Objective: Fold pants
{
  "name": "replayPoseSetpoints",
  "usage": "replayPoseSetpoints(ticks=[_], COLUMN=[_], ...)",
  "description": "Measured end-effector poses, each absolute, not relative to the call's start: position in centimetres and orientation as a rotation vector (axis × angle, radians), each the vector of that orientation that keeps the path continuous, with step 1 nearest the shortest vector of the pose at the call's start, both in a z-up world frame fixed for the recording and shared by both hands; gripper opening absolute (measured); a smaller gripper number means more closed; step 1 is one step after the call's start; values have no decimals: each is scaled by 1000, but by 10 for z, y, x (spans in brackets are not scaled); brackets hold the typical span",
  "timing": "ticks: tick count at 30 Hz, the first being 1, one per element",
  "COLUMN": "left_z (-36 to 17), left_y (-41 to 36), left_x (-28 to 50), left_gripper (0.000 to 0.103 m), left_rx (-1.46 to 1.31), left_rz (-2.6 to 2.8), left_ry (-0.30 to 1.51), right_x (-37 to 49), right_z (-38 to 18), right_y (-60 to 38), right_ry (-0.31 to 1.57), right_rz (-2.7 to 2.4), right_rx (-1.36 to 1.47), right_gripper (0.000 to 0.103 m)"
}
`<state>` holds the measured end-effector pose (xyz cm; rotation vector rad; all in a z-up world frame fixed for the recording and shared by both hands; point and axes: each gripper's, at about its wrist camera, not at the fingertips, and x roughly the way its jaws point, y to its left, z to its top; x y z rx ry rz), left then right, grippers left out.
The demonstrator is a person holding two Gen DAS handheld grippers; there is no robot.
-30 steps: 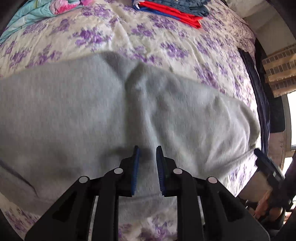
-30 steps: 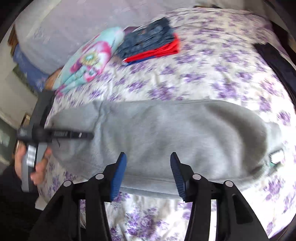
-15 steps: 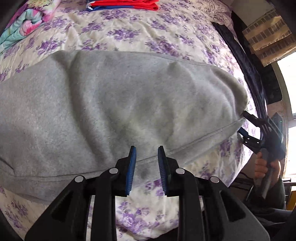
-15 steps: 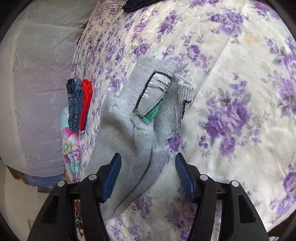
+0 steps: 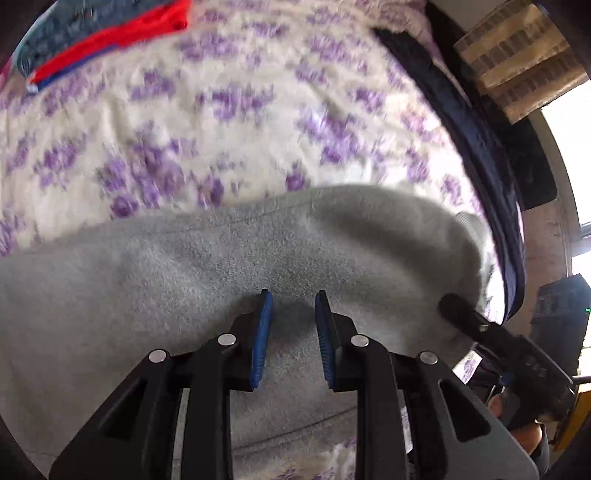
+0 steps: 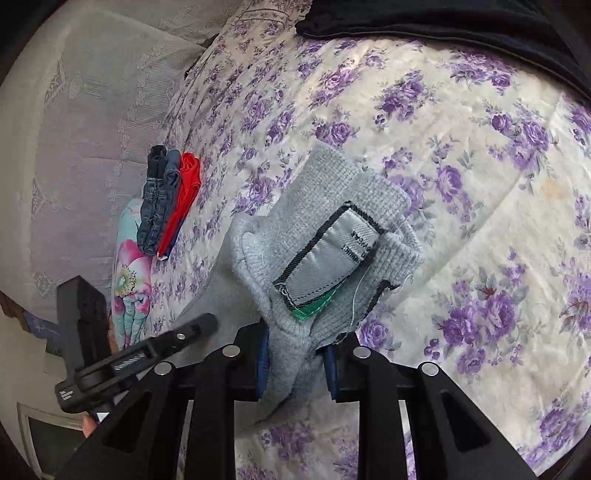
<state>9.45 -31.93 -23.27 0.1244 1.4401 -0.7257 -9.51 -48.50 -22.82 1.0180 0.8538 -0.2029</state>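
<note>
Floral bedsheet [image 6: 461, 147] — fleecy grey pants [image 5: 184, 280]

The left wrist camera sat low and close over the grey pants [image 5: 221, 280], facing across the bed [image 5: 221, 122] toward the folded clothes [image 5: 110, 33]. The right wrist camera looked along the pants' waistband [image 6: 332, 236] from the opposite end. Both views shared the pants, the bed and the folded clothes [image 6: 170, 199].

Grey sweatpants [image 5: 221, 280] with a silver, black-edged label [image 6: 327, 254]; white bedsheet [image 6: 461, 155] with purple flowers; folded red garment [image 6: 184, 195] and blue jeans [image 6: 157, 199].
</note>
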Motion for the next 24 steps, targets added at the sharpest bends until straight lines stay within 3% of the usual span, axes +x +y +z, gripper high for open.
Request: replayPoseSetpoints(ticks=[4,6,11,15,19,24], left_z=[-231,-219,-240,-217,-197,-198], left_y=[-323,-318,-304,-292,-237,-108], left_x=[78,69,29,26,39,81], left_gripper=[19,5,3,3,3,3], left_rx=[212,167,161,123,23,-159], left_rz=[-724,-779,-837,-884,-815,-512], left_ry=[1319,1337,1416,1387,1353,1317], right_x=[-90,-88,-76,-63,-41,-12], right_z=[-227,-223,-206,-175,-136,-109], right_y=[-483,-483,-465,-442,-397,-306], right_ry=[860,861,887,875,879,913], right_rz=[-237,-246,-253,-255,-174,-25], right_rx=[989,981,877,716,477,131], right_gripper=[24,24,24,24,24,24])
